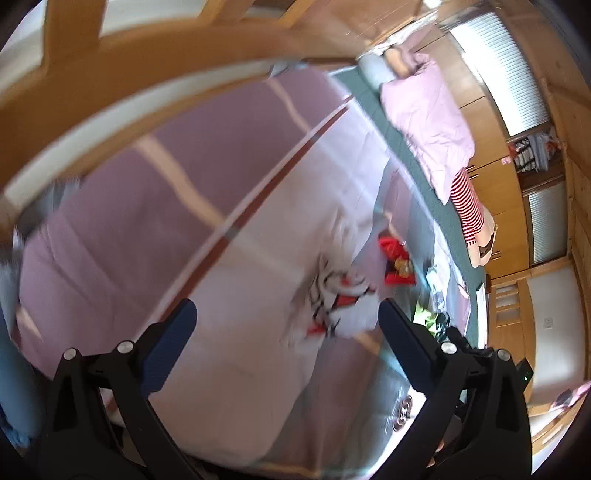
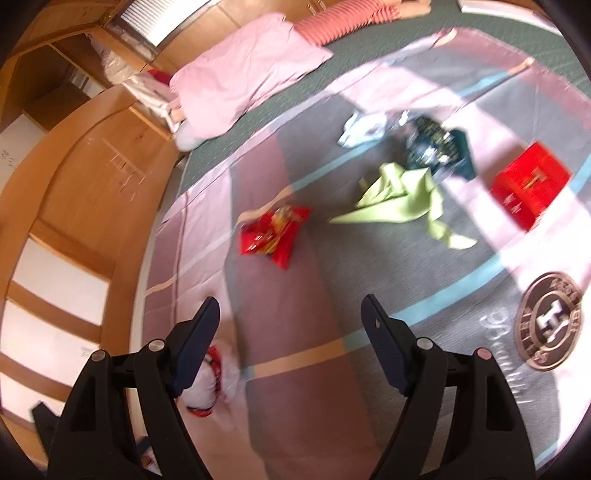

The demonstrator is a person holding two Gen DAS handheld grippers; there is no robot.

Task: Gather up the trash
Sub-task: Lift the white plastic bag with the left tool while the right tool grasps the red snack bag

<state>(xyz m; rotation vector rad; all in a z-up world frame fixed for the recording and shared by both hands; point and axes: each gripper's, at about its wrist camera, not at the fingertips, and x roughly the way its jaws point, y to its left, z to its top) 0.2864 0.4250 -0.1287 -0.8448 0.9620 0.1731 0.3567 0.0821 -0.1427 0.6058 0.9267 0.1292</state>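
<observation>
Trash lies on a patterned blanket on a bed. In the right wrist view: a red snack wrapper, a crumpled lime-green paper, a dark green wrapper, a white wrapper, a red box, and a white and red bag by the left finger. My right gripper is open and empty, short of the red wrapper. In the left wrist view my left gripper is open and empty just before the white and red bag; the red wrapper lies beyond.
A pink pillow and a doll in red-striped clothes lie at the bed's far side. Wooden wardrobes stand to the left. A wooden bed rail arcs over the left wrist view. Both views are motion-blurred.
</observation>
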